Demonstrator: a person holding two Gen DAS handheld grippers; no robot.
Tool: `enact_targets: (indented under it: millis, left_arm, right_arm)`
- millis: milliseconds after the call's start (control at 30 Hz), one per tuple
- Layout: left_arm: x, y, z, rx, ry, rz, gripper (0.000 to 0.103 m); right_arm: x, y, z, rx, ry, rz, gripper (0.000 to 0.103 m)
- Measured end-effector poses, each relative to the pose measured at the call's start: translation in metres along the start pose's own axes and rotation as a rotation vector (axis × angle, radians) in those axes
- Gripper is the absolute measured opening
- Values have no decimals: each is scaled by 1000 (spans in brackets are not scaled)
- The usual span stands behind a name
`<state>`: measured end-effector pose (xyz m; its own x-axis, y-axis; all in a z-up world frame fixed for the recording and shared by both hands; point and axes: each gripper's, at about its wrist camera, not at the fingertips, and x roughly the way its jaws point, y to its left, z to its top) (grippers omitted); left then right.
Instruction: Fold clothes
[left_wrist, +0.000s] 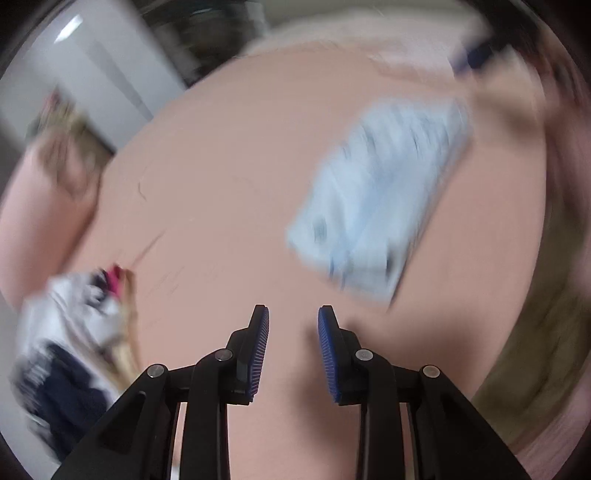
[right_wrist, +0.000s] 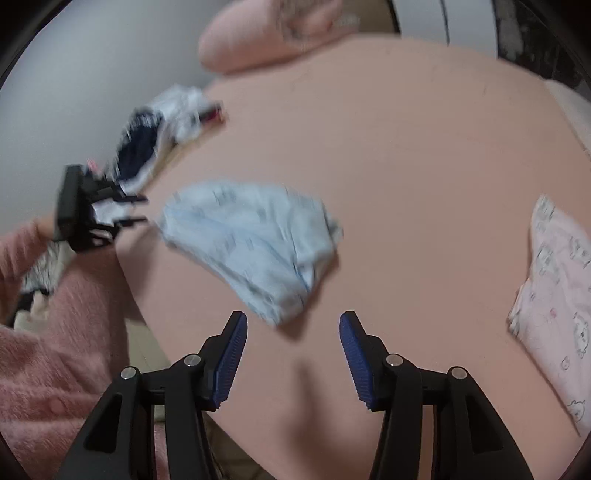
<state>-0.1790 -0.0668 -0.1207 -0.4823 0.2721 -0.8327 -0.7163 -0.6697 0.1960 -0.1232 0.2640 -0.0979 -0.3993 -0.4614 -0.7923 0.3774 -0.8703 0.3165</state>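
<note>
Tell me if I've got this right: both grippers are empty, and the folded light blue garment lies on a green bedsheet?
Not quite. The sheet is pink, not green, as the right wrist view shows. The rest holds: the left gripper and right gripper are empty, and the light blue garment lies on it.

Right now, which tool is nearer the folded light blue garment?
Right, narrowly. The right tool hovers open just short of the light blue garment at its near corner; the left tool is open beside its far end, a small gap away.

Soft, even indoor light, fairly dim. Both views are smeared by motion blur; the blue cloth (left_wrist: 376, 199) and the clothes pile (right_wrist: 155, 136) lose detail. Each tool (right_wrist: 293, 360) stays sharp, casting a faint shadow on the bed (right_wrist: 406, 166). Fisheye bending and dark corners; a bright streak upper left, perhaps glare.
</note>
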Motion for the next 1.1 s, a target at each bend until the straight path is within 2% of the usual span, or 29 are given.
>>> enact_targets:
  millis: [33, 133, 233, 300, 367, 433, 467, 533, 567, 633, 700, 733, 800, 867, 933, 1000, 1067, 1100]
  left_arm:
    - [2, -1, 13, -49, -32, -48, 25]
    - [22, -18, 53, -94, -97, -140, 25]
    - [61, -31, 71, -75, -24, -147, 25]
    - [79, -26, 60, -52, 50, -125, 26]
    - [80, -9, 39, -83, 69, -147, 28]
    - [75, 16, 22, -161, 110, -127, 46]
    - [73, 26, 15, -198, 133, -112, 58]
    - [66, 41, 11, -266, 147, -98, 58]
    - [60, 42, 16, -287, 116, -93, 57]
    - [47, 32, 35, -279, 14, -95, 57]
    - [41, 13, 62, -241, -79, -106, 57]
    - [46, 3, 76, -233, -101, -120, 57]
    - [69, -12, 92, -238, -87, -99, 56]
    - [91, -18, 96, -261, -48, -58, 56]
    - [108, -20, 93, -298, -16, -32, 58]
    - [106, -8, 77, -359, -24, -83, 59]
    - [104, 13, 66, -399, -21, -123, 62]
    - [102, 21, 60, -420, -8, -128, 62]
  right_arm:
    - [1, 3, 8, 9, -28, 10, 52]
    - [23, 16, 40, 49, -80, 38, 52]
    - [69, 27, 64, 48, -58, 40, 52]
    - [104, 28, 64, 43, 28, 18, 52]
    - [121, 23, 50, -6, 109, -28, 49]
    - [114, 14, 33, -68, 130, -53, 48]
    - [107, 7, 27, -70, 141, -57, 48]
    - [93, -8, 22, -21, 156, -72, 51]
    - [87, -12, 24, 7, 147, -81, 55]
    - [75, -14, 33, 46, 90, -93, 55]
    - [65, -2, 47, 64, -24, -54, 55]
    - [63, 4, 55, 74, -74, -34, 55]
    - [72, 16, 69, 100, -122, 12, 55]
    - [92, 24, 78, 130, -114, 31, 55]
    - [114, 22, 77, 158, -73, -68, 55]
    - [123, 11, 68, 178, -46, -139, 52]
    - [115, 0, 59, 178, -50, -151, 52]
    - [109, -7, 55, 171, -38, -202, 55]
